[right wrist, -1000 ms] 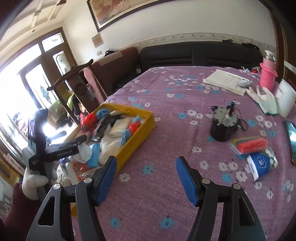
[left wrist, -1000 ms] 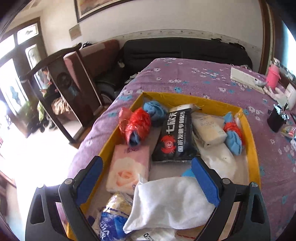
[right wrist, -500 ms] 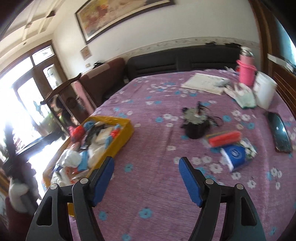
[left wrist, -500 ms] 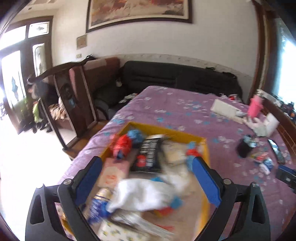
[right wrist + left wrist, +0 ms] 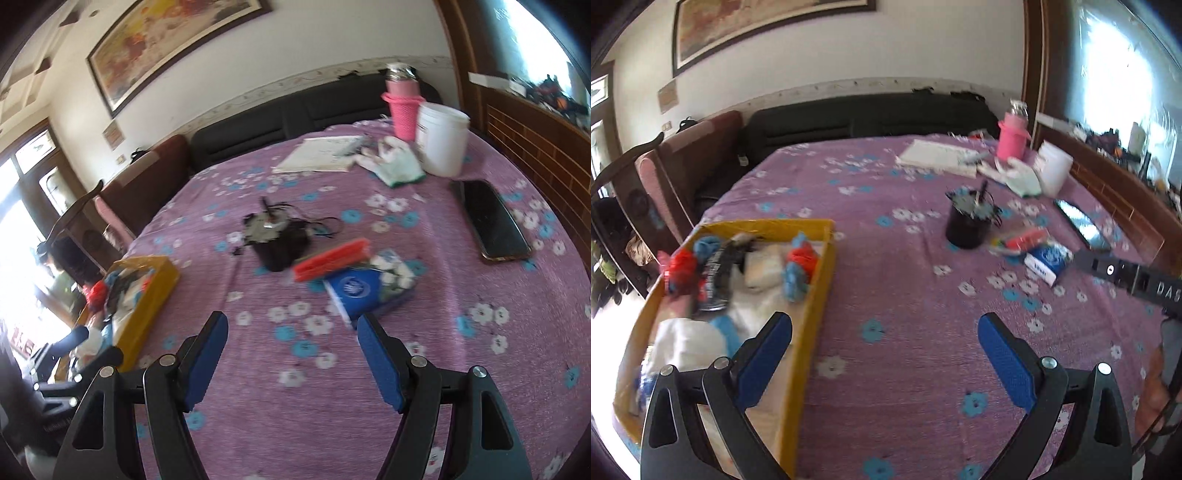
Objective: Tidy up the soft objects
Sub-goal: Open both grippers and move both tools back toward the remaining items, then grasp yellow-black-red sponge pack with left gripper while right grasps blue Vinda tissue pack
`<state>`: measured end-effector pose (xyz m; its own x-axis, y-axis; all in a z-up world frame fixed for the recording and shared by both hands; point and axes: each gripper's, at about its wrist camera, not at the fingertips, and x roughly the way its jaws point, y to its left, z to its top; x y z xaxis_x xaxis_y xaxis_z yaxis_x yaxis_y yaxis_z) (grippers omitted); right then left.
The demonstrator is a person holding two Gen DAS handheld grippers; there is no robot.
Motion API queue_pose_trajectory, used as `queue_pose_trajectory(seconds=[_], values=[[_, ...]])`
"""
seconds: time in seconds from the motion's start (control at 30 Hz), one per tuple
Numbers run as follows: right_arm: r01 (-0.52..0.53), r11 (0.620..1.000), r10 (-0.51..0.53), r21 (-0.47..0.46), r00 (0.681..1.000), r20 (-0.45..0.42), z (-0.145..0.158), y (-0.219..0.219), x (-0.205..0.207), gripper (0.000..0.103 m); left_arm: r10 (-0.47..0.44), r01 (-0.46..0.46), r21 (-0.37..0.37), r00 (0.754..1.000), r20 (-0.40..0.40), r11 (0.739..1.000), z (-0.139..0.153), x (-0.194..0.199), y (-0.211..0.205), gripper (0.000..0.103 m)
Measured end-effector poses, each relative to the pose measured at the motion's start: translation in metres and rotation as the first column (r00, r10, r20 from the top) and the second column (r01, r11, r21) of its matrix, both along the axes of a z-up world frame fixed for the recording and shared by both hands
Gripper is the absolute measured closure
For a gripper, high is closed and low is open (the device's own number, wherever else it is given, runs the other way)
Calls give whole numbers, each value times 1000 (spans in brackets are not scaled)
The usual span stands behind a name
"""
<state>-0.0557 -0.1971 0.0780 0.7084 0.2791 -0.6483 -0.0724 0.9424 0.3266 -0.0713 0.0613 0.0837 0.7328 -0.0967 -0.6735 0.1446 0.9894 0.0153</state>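
A yellow box [image 5: 822,280] on the purple flowered tablecloth holds several soft things: white cloths, blue and red bundles, tissue packs and a black packet. It also shows at the left of the right wrist view [image 5: 155,286]. A blue tissue pack [image 5: 356,291] lies beside a red pack [image 5: 332,258] mid-table; both packs [image 5: 1047,260] show in the left wrist view. My left gripper [image 5: 884,332] is open and empty over the cloth by the box's right wall. My right gripper [image 5: 291,334] is open and empty just short of the blue pack.
A black pot [image 5: 279,240] with wires stands mid-table. A phone [image 5: 491,221], white tub [image 5: 441,142], pink bottle [image 5: 402,107], white gloves [image 5: 397,164] and papers [image 5: 321,153] lie at the far right. A dark sofa [image 5: 868,114] and chair stand beyond the table.
My left gripper has pulled back from over the box and swung right over the cloth. My right gripper has moved right and forward toward the blue tissue pack. Both stay open.
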Motion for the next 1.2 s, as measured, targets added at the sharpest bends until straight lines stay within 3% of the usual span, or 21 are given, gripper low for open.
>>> queue_pose_trajectory(seconds=[0.53,0.7,0.8,1.07,1.2], values=[[56,997,-52,52,997,-65,-30,-42,21,26,-3,9,61,995,-101,998,-32,32,-35,3],[67,996,-63,56,995,-71,-33,-47,23,26,3,8,56,983,-183,998,-55,46,-38,3],[88,995,-84,57,994,-70,-30,-57,26,26,15,-8,29,963,-268,1000,-75,53,-35,0],[206,978,-204,38,977,-56,-15,-96,45,26,16,-12,17,967,-253,1000,-78,50,-33,0],[186,982,-184,10,978,-98,-17,-97,79,26,16,-12,18,967,-253,1000,-78,49,-33,0]])
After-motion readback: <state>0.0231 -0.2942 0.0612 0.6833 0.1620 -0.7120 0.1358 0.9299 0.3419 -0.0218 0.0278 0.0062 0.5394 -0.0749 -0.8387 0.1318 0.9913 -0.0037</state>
